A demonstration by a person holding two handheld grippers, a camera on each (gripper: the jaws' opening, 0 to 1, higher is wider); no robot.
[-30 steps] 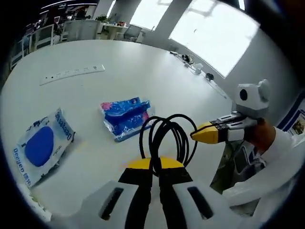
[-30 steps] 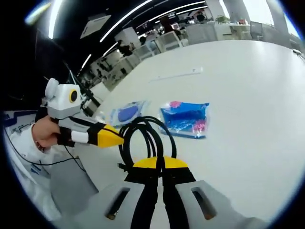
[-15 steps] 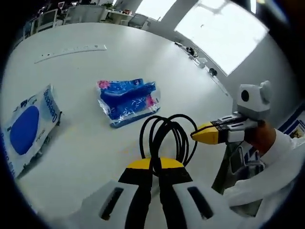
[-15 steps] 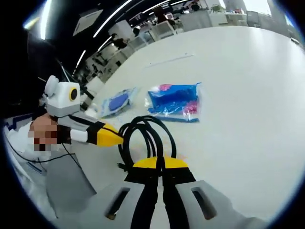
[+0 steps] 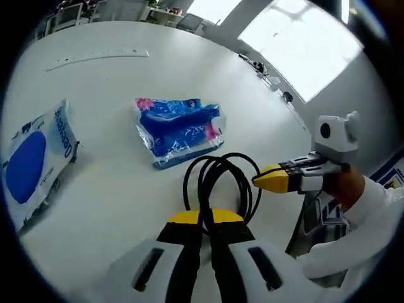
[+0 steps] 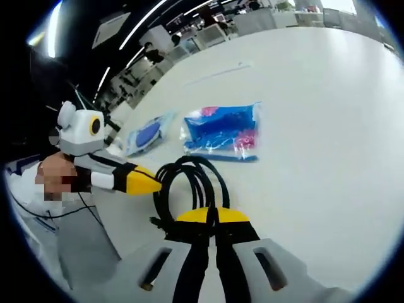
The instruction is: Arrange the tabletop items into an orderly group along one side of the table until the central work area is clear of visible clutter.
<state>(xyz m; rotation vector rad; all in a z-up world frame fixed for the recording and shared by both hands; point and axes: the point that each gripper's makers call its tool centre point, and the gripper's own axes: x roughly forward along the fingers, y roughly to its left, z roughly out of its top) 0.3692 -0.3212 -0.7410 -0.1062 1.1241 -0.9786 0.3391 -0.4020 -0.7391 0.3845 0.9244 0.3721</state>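
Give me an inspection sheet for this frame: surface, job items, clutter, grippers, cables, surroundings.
Surface: large white table, matte, mostly bare.
Job's things: blue and pink plastic packet lying flat; white wipes pouch with a blue oval label lying flat beside it, apart from it; long white power strip far across the table.
Clutter: nothing seen beyond those.
Grippers: left gripper shut on the coiled black cable; right gripper shut on the same coil, its yellow tips meeting the loop from the side in the left gripper view. Both held above the table.
Cables: one black coil, looped, between both grippers.
Surroundings: bright windows, office desks in the background, ceiling strip lights.
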